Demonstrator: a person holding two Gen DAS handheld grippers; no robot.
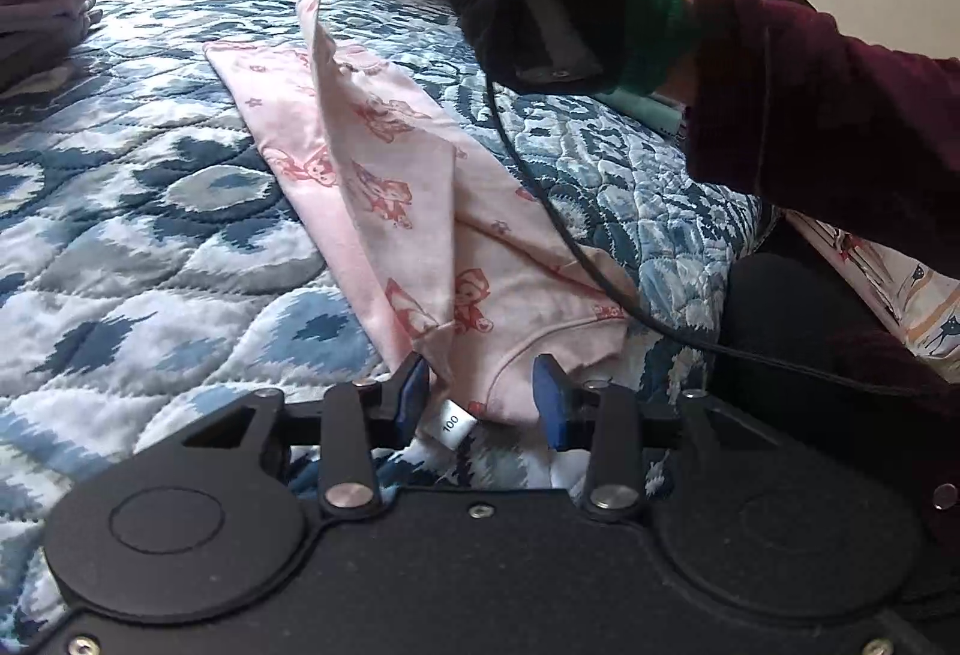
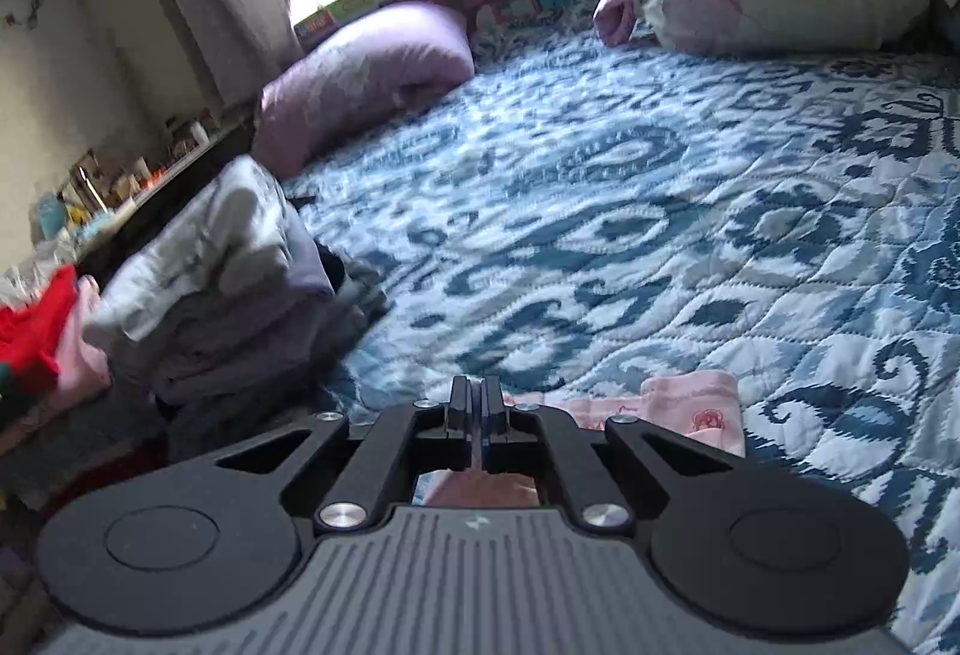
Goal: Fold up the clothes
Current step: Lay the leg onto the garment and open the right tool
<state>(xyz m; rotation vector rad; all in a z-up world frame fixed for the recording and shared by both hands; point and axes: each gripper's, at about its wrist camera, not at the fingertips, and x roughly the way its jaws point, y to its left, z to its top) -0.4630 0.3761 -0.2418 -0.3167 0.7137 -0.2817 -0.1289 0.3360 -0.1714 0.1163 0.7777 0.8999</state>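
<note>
The pink printed garment [image 1: 384, 187] lies on the blue patterned quilt [image 1: 132, 211], 1 strip lifted by the right gripper [image 2: 477, 415] clamped on it, while the left gripper [image 1: 483, 391], fingers apart, straddles its near edge.

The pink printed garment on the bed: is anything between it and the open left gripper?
Nothing visible. The left gripper hangs open right at the near edge of the pink printed garment, by its white size tag. Only a thin black cable lies across the cloth farther right.
</note>
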